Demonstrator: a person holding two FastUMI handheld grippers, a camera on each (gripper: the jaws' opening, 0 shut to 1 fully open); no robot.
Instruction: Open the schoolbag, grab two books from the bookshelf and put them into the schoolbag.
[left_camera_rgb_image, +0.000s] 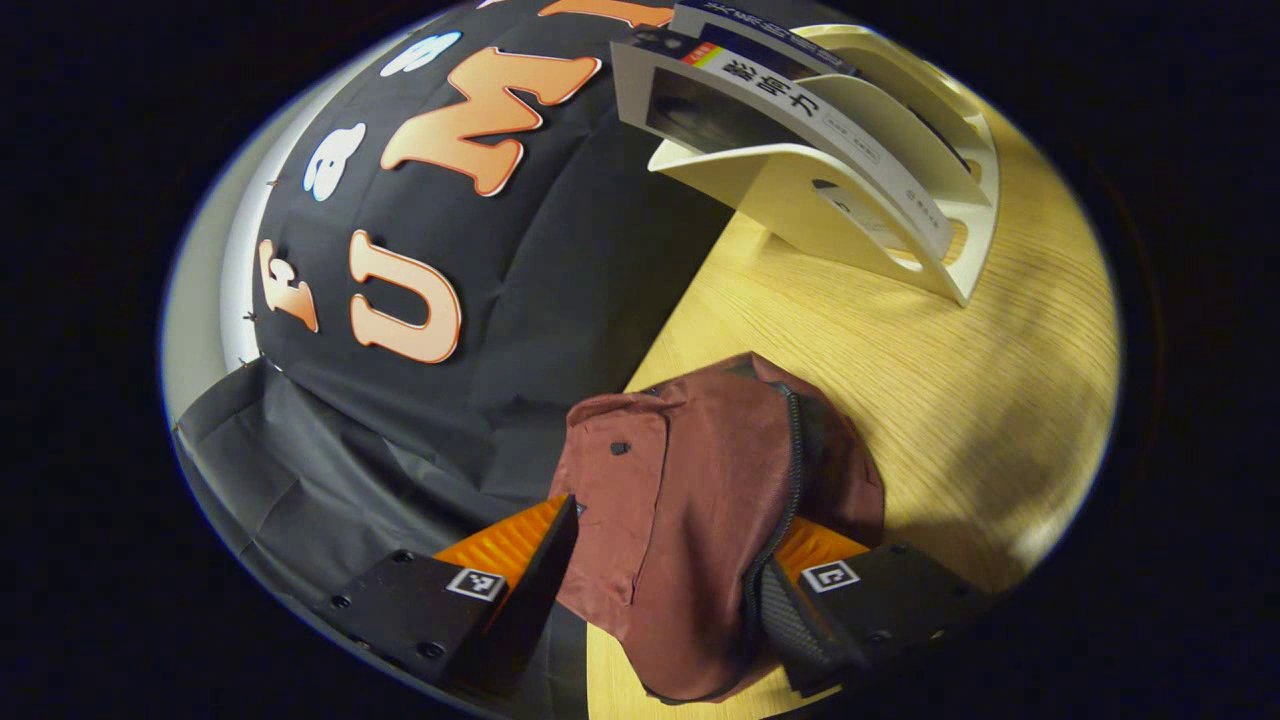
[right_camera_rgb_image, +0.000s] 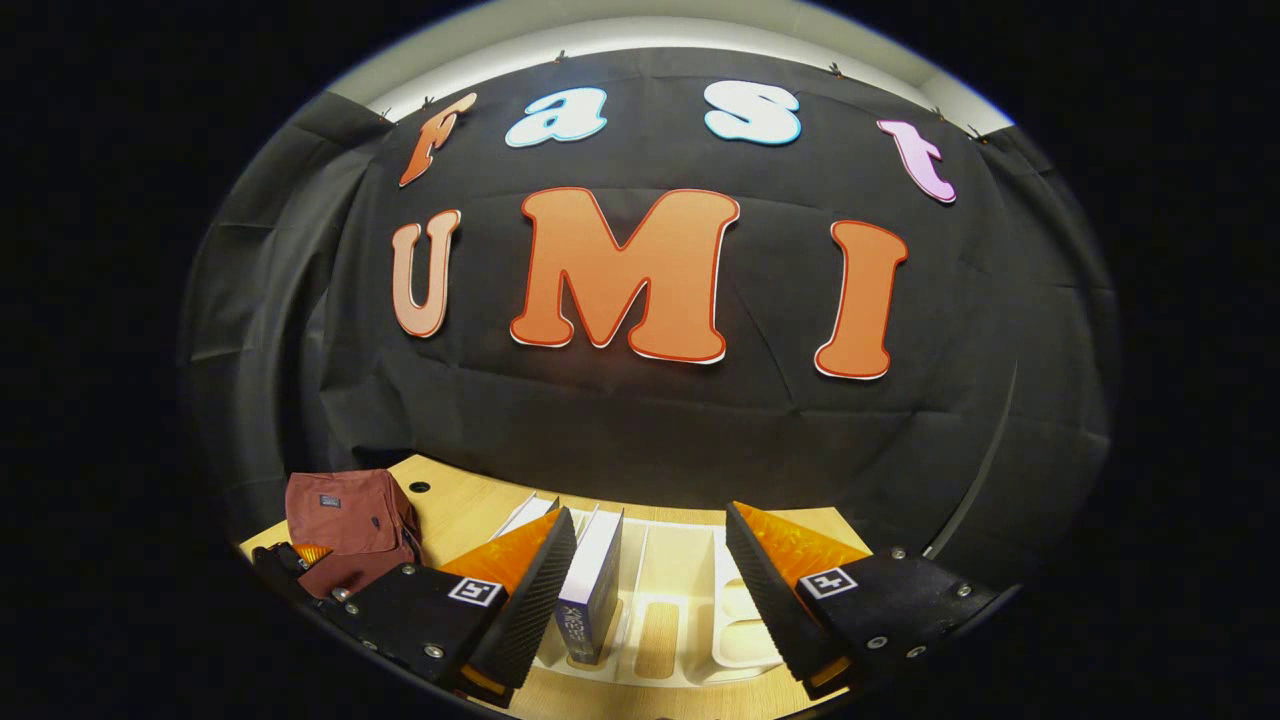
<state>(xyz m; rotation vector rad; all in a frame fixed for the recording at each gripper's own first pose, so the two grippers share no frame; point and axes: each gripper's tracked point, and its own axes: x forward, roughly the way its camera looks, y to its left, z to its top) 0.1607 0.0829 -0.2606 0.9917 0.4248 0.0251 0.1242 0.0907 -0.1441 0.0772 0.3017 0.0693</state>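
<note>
Left claw (left_camera_rgb_image: 665, 590) spread wide around the top of the schoolbag (left_camera_rgb_image: 700, 520), maroon fabric bulging up between the two fingers; whether both fingers press on the cloth cannot be told. Black zipper (left_camera_rgb_image: 785, 500) running down the bag close to the right-hand finger, a small dark snap on the flap nearer the left-hand finger. Bag resting on the pale wood worktop (left_camera_rgb_image: 900, 400), at its edge by the black cloth wall. Beyond the bag, ahead and to the right of this claw, a white bookshelf (left_camera_rgb_image: 880, 240) standing on the worktop, well apart from the bag, with a white-spined book (left_camera_rgb_image: 800, 110) leaning in its dividers and a darker one behind it. In the right gripper view, right claw (right_camera_rgb_image: 650, 590) open wide and holding nothing, poised over the same white bookshelf (right_camera_rgb_image: 690, 620). Blue-and-white book (right_camera_rgb_image: 592, 590) standing upright in a slot just beside the left-hand finger, inside the gap between the fingers but not gripped; a second thin white book edge farther back, partly hidden by that finger. Empty slots of the shelf nearer the right-hand finger. Off to the left of this claw, farther along the worktop (right_camera_rgb_image: 470, 510), the schoolbag (right_camera_rgb_image: 345, 525) with the other claw's finger at its lower edge. Black cloth wall behind everything.
</note>
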